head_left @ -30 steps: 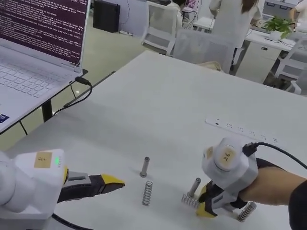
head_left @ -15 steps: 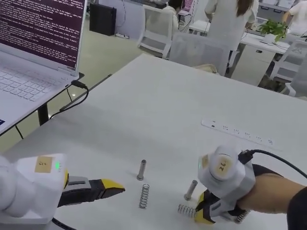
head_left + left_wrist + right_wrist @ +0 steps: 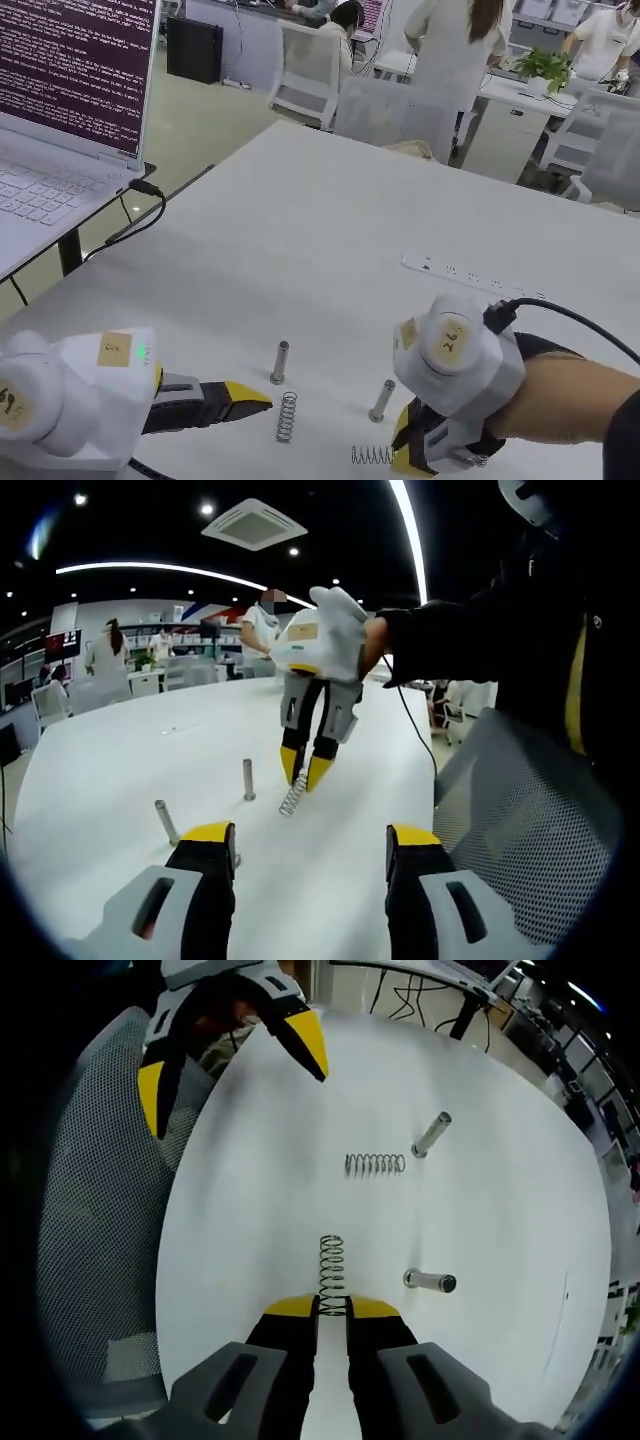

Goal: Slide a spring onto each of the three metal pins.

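Two short metal pins (image 3: 279, 362) (image 3: 381, 400) stand on the white table (image 3: 330, 250). My right gripper (image 3: 408, 458) is shut on one end of a spring (image 3: 372, 456), which sticks out to the left, just in front of the right pin. In the right gripper view the spring (image 3: 331, 1260) runs forward from the shut right gripper (image 3: 332, 1306), with a pin (image 3: 430, 1281) beside it. A second spring (image 3: 287, 416) lies loose below the left pin. My left gripper (image 3: 250, 394) is open, its tips just left of that spring; the left gripper (image 3: 310, 838) holds nothing.
An open laptop (image 3: 60, 110) sits on a side stand at the left with a cable (image 3: 140, 215) hanging down. A white power strip (image 3: 470, 280) lies farther back on the table. Chairs, desks and people fill the background. My sleeve (image 3: 580, 400) reaches in from the right.
The right gripper has drawn its spring away from the right pin, toward me. The left gripper has edged closer to the loose spring. The head camera has shifted.
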The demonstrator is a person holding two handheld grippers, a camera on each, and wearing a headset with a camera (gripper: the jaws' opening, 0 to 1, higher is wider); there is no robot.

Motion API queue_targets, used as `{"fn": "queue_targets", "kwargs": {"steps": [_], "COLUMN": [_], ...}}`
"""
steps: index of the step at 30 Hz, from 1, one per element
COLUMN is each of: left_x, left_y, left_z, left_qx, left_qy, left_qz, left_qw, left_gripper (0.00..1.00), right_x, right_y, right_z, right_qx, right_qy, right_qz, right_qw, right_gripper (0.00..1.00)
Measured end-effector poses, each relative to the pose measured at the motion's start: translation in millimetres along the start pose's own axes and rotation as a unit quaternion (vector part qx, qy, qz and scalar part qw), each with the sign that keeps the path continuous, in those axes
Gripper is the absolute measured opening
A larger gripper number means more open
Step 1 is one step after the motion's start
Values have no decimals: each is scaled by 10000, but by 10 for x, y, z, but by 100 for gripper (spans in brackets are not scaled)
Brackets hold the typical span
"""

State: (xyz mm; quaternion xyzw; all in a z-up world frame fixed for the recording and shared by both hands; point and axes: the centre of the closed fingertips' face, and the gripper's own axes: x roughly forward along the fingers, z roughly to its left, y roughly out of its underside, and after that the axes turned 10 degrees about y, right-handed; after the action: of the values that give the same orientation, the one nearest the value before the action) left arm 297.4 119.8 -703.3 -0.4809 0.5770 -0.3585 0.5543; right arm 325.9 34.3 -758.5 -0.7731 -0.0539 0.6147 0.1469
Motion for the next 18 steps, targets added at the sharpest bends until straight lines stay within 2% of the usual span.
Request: {"fn": "queue_targets", "kwargs": {"steps": [3, 9, 14, 18], "left_x": [17, 74, 129, 161], "left_y": [-7, -9, -17, -36], "left_z": [3, -13, -36, -56], "left_qx": [30, 107, 188, 300], "left_qy": [39, 140, 239, 301], "left_qz": [3, 86, 139, 162], "left_qw": [10000, 9998, 9994, 9990], "left_gripper": [54, 49, 43, 36], "right_x": [-111, -275, -366, -399], "right_y": [-106, -272, -415, -477], "right_z": [81, 190, 274, 317], "right_qx": [-16, -203, -342, -449], "right_qy": [-115, -189, -240, -262], "right_qz": [-139, -262, -356, -329], "right_qw": [9998, 9993, 9985, 9981], "right_gripper": [8, 8, 8, 8]}}
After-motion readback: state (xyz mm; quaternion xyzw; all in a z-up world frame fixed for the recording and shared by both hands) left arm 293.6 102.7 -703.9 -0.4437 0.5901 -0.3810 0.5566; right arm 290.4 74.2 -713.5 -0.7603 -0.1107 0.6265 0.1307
